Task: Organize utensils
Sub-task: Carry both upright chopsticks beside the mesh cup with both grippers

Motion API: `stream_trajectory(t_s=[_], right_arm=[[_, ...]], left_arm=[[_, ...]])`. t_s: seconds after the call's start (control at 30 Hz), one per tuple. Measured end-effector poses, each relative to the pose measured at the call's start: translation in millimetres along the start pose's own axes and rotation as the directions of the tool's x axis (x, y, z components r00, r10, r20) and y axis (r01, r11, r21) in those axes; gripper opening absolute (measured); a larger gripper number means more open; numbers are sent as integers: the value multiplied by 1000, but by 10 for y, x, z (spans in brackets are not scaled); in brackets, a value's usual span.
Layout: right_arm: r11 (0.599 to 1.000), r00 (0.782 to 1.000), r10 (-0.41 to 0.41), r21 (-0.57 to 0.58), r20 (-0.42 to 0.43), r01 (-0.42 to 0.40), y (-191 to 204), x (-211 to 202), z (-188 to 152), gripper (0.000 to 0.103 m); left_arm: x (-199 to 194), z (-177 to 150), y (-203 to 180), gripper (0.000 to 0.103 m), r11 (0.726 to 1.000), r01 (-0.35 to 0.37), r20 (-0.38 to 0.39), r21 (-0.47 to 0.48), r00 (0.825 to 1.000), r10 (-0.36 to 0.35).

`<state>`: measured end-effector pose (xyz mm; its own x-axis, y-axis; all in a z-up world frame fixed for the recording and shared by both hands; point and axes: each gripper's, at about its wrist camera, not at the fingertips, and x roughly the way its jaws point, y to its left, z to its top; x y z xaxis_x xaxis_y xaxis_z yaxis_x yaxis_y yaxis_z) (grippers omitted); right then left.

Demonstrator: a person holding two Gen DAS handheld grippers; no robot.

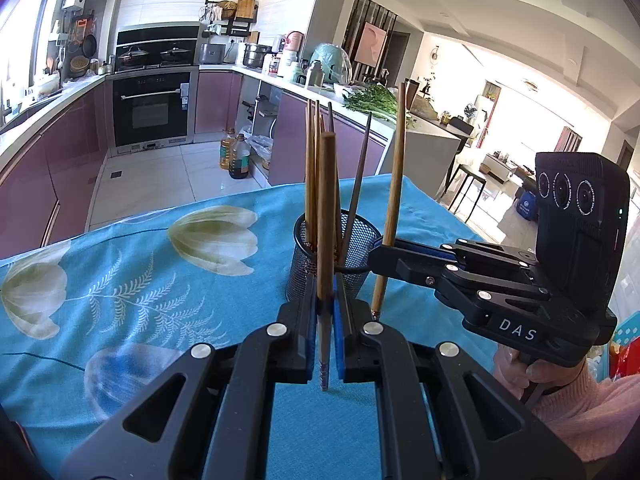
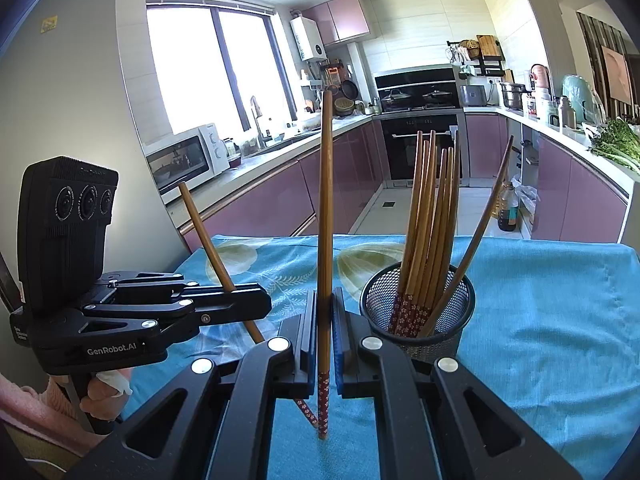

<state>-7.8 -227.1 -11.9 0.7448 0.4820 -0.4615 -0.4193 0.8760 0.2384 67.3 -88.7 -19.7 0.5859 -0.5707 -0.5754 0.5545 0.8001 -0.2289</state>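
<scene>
A black mesh holder [image 1: 360, 240] [image 2: 452, 312] stands on the teal flowered tablecloth [image 1: 160, 272] [image 2: 540, 320], with several wooden chopsticks upright in it. My left gripper [image 1: 325, 300] [image 2: 262, 300] is shut on one brown chopstick [image 1: 326, 208] [image 2: 206, 236], held just in front of the holder. In the right wrist view this stick leans to the left. My right gripper [image 2: 325, 304] [image 1: 378, 254] is shut on a second chopstick [image 2: 325, 208] [image 1: 395, 176] with a red patterned tip. It stands nearly upright beside the holder's rim, outside it.
The cloth-covered table ends a short way behind the holder. Past it are the kitchen floor, purple cabinets and two oil bottles [image 1: 236, 156] on the floor. A hand in a pink sleeve [image 1: 568, 404] holds the right gripper's handle.
</scene>
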Motion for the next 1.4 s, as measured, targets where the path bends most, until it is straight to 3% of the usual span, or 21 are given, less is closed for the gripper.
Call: stream_trajectory(t_s=[1.4], right_arm=[[1000, 1000, -10, -4, 29, 10, 49, 0, 59, 6]], left_arm=[[-60, 92, -55, 8, 1000, 6, 16, 22, 1000, -7]])
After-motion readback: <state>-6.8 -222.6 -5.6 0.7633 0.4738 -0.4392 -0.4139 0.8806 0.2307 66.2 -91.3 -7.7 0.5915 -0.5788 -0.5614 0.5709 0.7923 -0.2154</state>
